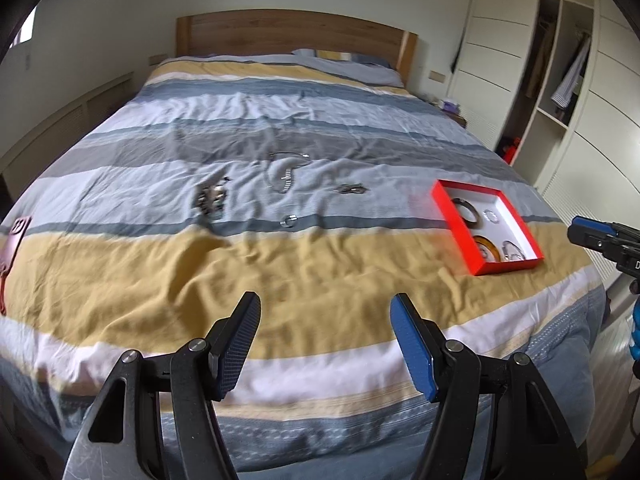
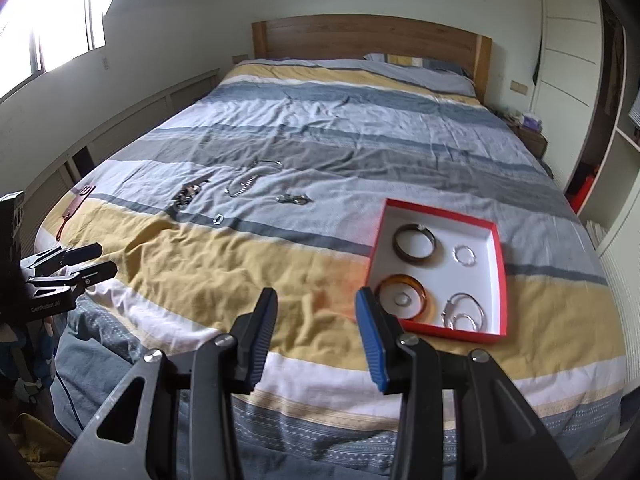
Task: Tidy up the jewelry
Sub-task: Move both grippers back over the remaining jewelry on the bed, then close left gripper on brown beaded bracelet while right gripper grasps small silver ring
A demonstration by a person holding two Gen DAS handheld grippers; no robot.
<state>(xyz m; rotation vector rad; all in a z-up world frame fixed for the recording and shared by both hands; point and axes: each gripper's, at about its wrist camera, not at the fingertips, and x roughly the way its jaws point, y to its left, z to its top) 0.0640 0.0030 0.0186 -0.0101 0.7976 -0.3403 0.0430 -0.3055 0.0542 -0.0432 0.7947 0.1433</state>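
Observation:
A red box [image 2: 378,236] with a white inside lies on the bed at the right; it also shows in the left wrist view [image 1: 452,216]. It holds a dark bangle [image 2: 414,241], an amber bangle [image 2: 403,296] and silver rings [image 2: 464,256]. Loose jewelry lies mid-bed: a dark beaded pile [image 1: 210,198], a silver chain [image 1: 286,180], a small ring [image 1: 289,221] and a small clump [image 1: 352,189]. My left gripper [image 1: 326,308] is open and empty above the yellow stripe. My right gripper [image 2: 317,300] is open and empty, just left of the box.
The striped duvet [image 1: 304,264] covers the whole bed, with a wooden headboard [image 1: 296,32] at the far end. A reddish strap-like thing [image 1: 12,248] lies at the bed's left edge. Wardrobes [image 1: 560,80] stand at the right.

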